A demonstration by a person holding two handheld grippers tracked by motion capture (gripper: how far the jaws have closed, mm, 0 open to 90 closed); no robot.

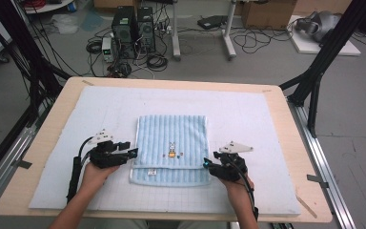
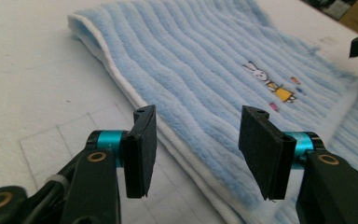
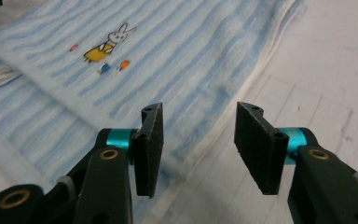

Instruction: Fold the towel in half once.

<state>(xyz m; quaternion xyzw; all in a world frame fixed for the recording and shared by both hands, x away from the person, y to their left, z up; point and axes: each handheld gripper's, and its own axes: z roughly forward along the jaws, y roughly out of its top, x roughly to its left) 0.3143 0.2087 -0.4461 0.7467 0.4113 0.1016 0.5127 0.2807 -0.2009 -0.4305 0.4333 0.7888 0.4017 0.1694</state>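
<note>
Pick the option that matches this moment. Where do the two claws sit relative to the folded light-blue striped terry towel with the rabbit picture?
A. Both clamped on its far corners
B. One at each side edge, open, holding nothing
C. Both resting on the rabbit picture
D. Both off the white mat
B: the left claw and right claw flank the folded light-blue striped terry towel at its side edges, and both gripper views show a bare gap between the pads.
</note>
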